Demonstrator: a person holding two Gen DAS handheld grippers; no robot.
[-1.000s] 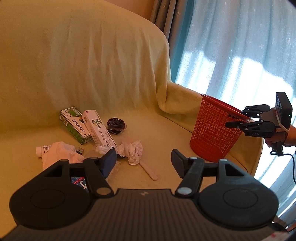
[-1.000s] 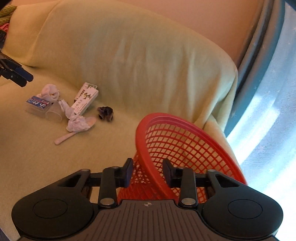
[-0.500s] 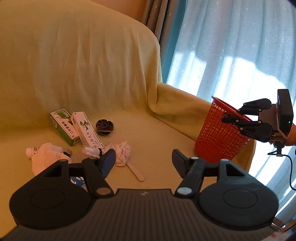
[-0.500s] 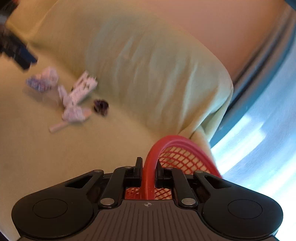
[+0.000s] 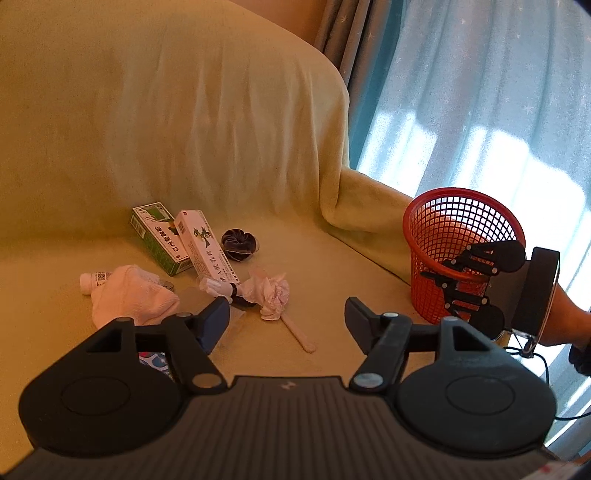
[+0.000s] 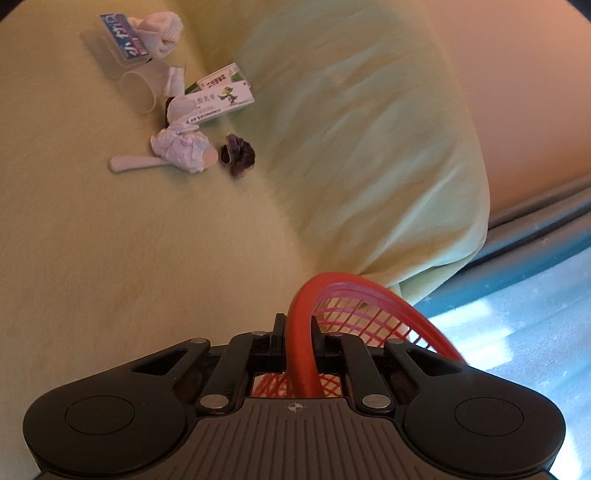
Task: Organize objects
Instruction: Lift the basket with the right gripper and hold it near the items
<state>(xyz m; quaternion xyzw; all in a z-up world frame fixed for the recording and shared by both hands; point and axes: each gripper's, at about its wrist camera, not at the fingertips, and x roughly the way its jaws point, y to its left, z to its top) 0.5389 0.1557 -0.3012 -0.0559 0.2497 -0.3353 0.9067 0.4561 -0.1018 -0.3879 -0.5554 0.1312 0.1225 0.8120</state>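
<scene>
On the yellow-green sofa seat lies a small heap: a green box, a white box, a dark scrunchie, a crumpled tissue, a white spoon and a white sock. My left gripper hovers open just short of the heap, nothing between its fingers. At the seat's right end stands a red mesh basket. My right gripper, rolled onto its side, is closing on the basket's rim, both pads against it.
A clear cup, a blue packet and a small white bottle lie in the same heap. The sofa's arm rises behind the basket. Blue curtains hang at the right. Bare seat lies between heap and basket.
The right gripper has closed on the basket's rim, rolled over and sunk, and the basket now tips its mouth towards the left camera. The left gripper has stayed open over the heap.
</scene>
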